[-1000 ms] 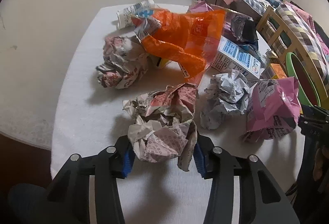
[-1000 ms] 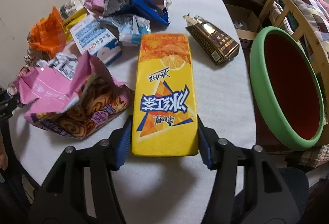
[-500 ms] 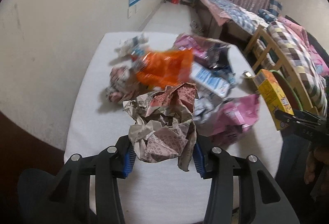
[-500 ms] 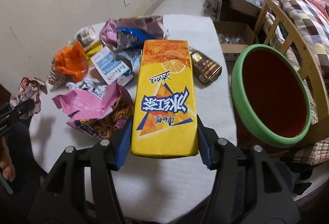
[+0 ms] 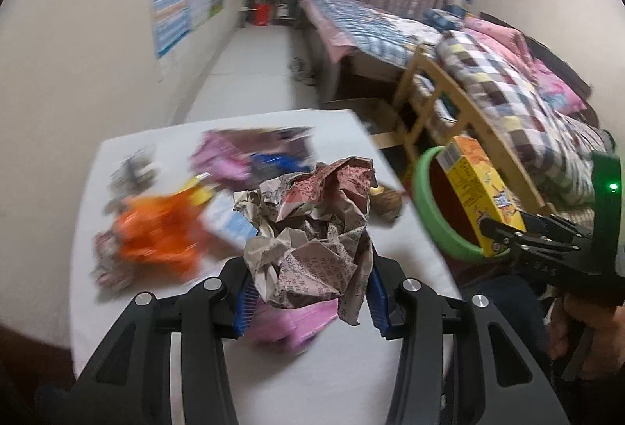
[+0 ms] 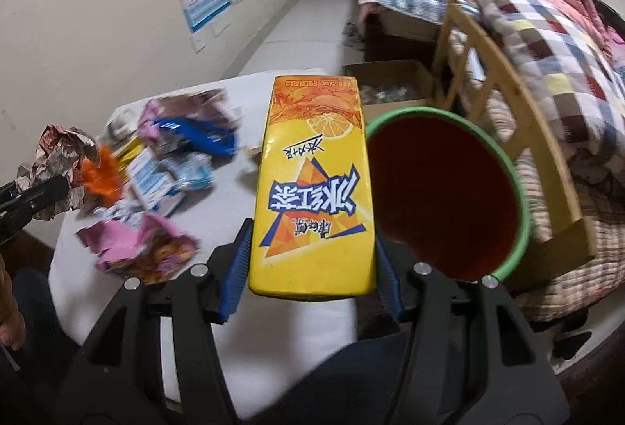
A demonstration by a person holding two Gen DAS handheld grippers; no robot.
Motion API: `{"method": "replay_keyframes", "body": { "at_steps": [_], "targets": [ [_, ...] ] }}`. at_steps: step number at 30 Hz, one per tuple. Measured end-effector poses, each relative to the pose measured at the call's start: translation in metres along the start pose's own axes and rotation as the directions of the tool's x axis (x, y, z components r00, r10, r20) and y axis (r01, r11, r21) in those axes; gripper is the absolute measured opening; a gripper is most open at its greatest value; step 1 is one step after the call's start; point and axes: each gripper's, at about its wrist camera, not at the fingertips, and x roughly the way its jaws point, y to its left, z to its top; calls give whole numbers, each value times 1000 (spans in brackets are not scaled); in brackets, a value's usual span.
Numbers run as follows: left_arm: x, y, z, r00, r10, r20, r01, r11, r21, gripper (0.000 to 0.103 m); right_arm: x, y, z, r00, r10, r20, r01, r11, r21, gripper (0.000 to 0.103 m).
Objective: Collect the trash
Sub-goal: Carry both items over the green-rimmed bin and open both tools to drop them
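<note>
My left gripper (image 5: 308, 302) is shut on a crumpled newspaper ball (image 5: 312, 225) and holds it above the white table (image 5: 129, 308). My right gripper (image 6: 310, 288) is shut on a yellow iced-tea carton (image 6: 312, 190), held in the air beside the green-rimmed red bin (image 6: 441, 186). The left wrist view shows the carton (image 5: 480, 186) and right gripper (image 5: 496, 237) at the bin's rim (image 5: 425, 198). The right wrist view shows the paper ball (image 6: 58, 163) at the far left.
Several wrappers lie on the table: an orange bag (image 5: 156, 229), a pink packet (image 6: 136, 245), a blue wrapper (image 6: 199, 136). A wooden chair (image 6: 508, 136) and a bed with a checked quilt (image 6: 547, 34) stand behind the bin. A cardboard box (image 6: 390, 81) sits on the floor.
Both grippers have lifted their loads off the table and risen. The right gripper has carried the carton to the bin; the left view has swung to the right.
</note>
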Motion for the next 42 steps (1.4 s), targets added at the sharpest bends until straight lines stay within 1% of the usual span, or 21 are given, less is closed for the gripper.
{"method": "replay_keyframes", "body": {
  "at_steps": [6,7,11,14,19,22,24,25,26,28,30,31,32,38,42],
  "targets": [
    [32,-73,27,995,-93,-27,95,992,80,43,0,-57,5,998,-64,-7,64,997,49,55],
    [41,-89,33,993,-113,-38,116,989,96,43,2,-69,5,997,-73,-13,73,996,60,55],
    [67,-132,42,983,-165,-84,176,975,139,43,8,-101,4,995,-97,-31,100,991,85,55],
    [94,-160,48,973,-194,-128,213,965,154,44,17,-121,2,993,-107,-50,111,988,105,55],
    [135,-190,53,957,-215,-197,248,955,162,44,37,-146,0,991,-101,-82,111,985,129,55],
    [160,-199,56,946,-219,-239,259,954,152,45,50,-154,-1,990,-95,-102,108,986,131,55],
    [176,-206,57,942,-209,-263,255,954,156,48,56,-157,-1,989,-94,-110,108,986,128,55],
    [182,-207,58,940,-206,-272,254,955,153,52,58,-157,-1,989,-95,-114,109,986,127,55],
    [186,-207,59,939,-201,-279,249,957,147,62,61,-159,-1,988,-93,-120,108,986,128,55],
    [194,-206,60,939,-203,-278,247,960,130,70,65,-161,-1,988,-90,-126,106,986,129,55],
    [197,-203,61,939,-202,-278,244,962,125,74,69,-162,-2,988,-86,-131,102,987,127,55],
    [198,-201,61,939,-202,-278,243,963,120,81,71,-162,-2,987,-87,-133,104,987,124,55],
    [199,-199,61,939,-205,-277,244,963,113,86,72,-162,-2,987,-90,-134,106,987,120,55],
    [191,-177,63,950,-205,-234,222,974,47,89,81,-158,-1,986,-63,-154,78,992,96,55],
    [179,-167,65,956,-199,-214,213,976,42,89,87,-146,2,985,-38,-171,47,998,49,56]
  ]
}}
